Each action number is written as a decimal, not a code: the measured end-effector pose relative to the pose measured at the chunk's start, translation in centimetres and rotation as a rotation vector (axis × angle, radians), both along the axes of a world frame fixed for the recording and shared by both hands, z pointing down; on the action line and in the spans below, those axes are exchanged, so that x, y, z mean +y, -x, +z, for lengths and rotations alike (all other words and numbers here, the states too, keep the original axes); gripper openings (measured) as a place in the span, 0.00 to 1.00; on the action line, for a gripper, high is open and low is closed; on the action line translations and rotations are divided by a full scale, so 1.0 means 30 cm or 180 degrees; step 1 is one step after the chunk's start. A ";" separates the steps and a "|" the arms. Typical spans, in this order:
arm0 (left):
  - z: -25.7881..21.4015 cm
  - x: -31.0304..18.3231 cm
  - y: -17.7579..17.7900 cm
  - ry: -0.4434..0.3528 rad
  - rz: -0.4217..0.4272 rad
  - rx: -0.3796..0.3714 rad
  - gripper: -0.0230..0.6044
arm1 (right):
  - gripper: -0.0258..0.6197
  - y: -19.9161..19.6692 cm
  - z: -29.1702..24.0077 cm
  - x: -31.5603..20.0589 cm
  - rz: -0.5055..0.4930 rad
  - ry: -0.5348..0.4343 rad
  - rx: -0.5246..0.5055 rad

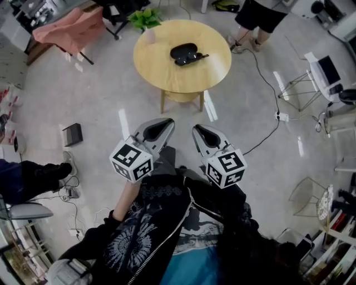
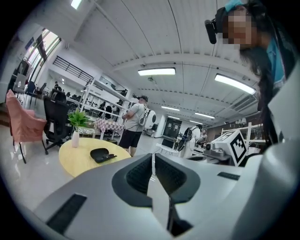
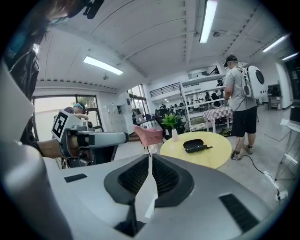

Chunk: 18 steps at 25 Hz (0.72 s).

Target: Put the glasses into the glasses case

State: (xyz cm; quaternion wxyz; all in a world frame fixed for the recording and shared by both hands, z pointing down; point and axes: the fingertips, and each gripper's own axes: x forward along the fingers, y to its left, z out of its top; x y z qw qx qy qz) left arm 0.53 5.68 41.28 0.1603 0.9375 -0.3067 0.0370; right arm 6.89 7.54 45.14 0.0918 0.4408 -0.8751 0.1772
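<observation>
Head view: the left tool [image 1: 167,122] and the right tool [image 1: 196,130] are held side by side close in front of the person's body, above open floor [image 1: 83,100], both pointing toward a round yellow desk [image 1: 161,69] well ahead. Each tool's own view shows its jaws pressed together with nothing between them. On the desk, from left to right, stand a small potted plant [image 1: 147,22] at the far edge, the black glasses case [image 1: 183,51] near the middle, and the dark glasses [image 1: 194,58], lying against the case on its near right side; whether the case lies open cannot be made out from here. Case and glasses are well apart from both tools, straight ahead of the gap between them. A bystander [image 1: 257,16] stands beyond the desk at right. The step in hand appears to be the approach. It would go best with both tools brought up level to the desk's near edge and the jaws spread before arrival. The left tool could then steady the case while the right takes the glasses by the frame rather than by a thin arm.
</observation>
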 end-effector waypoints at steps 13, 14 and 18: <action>0.028 0.218 -0.010 0.0061 -0.0194 -0.0092 0.08 | 0.12 0.044 -0.005 0.152 -0.0360 -0.0047 -0.0147; 0.033 0.228 -0.004 0.0073 -0.0212 -0.0097 0.08 | 0.12 0.053 -0.004 0.159 -0.0384 -0.0043 -0.0153; 0.043 0.249 0.040 0.0092 -0.0287 -0.0086 0.08 | 0.12 0.103 0.003 0.178 -0.0477 -0.0037 -0.0139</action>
